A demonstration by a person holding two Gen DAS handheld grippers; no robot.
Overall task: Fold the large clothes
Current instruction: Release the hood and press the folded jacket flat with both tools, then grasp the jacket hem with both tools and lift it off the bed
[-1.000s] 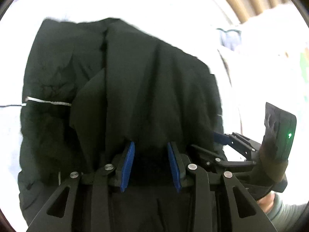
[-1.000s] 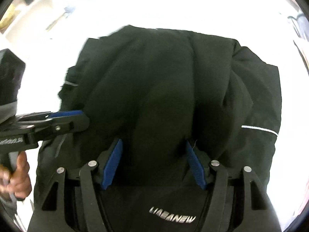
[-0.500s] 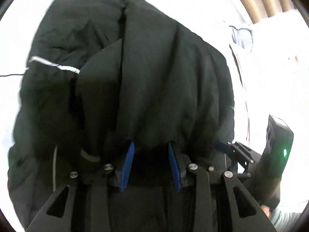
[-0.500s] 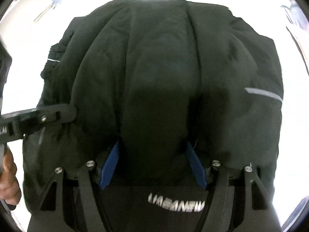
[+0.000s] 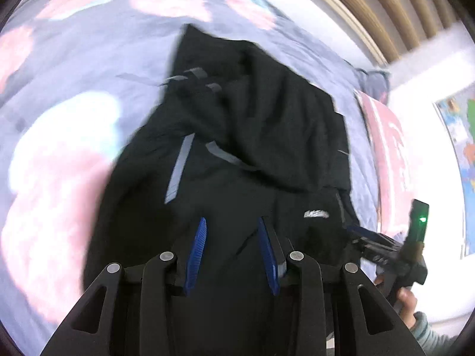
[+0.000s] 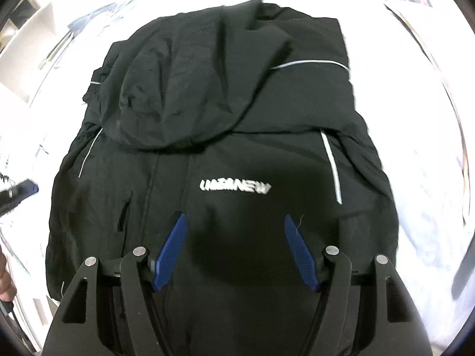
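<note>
A black hooded jacket [image 6: 225, 136] with white reflective stripes and a white chest logo [image 6: 234, 188] lies on the bed, its hood folded down over the chest. It also shows in the left wrist view [image 5: 267, 148]. My left gripper [image 5: 233, 231] is open and empty, hovering over the jacket's near part. My right gripper [image 6: 234, 228] is open wide and empty, above the jacket just below the logo. The right gripper also shows in the left wrist view [image 5: 383, 246], at the jacket's right edge.
The jacket lies on a pale blue bedspread [image 5: 74, 95] with pink and white patches. A wooden slatted headboard [image 5: 386, 9] stands at the back right. A pink pillow [image 5: 389, 154] lies to the right of the jacket. White shelves [image 6: 26, 38] stand at the far left.
Both grippers have let go of the black fabric they held up and have opened. The jacket's top part now lies folded down flat, and the logo is uncovered.
</note>
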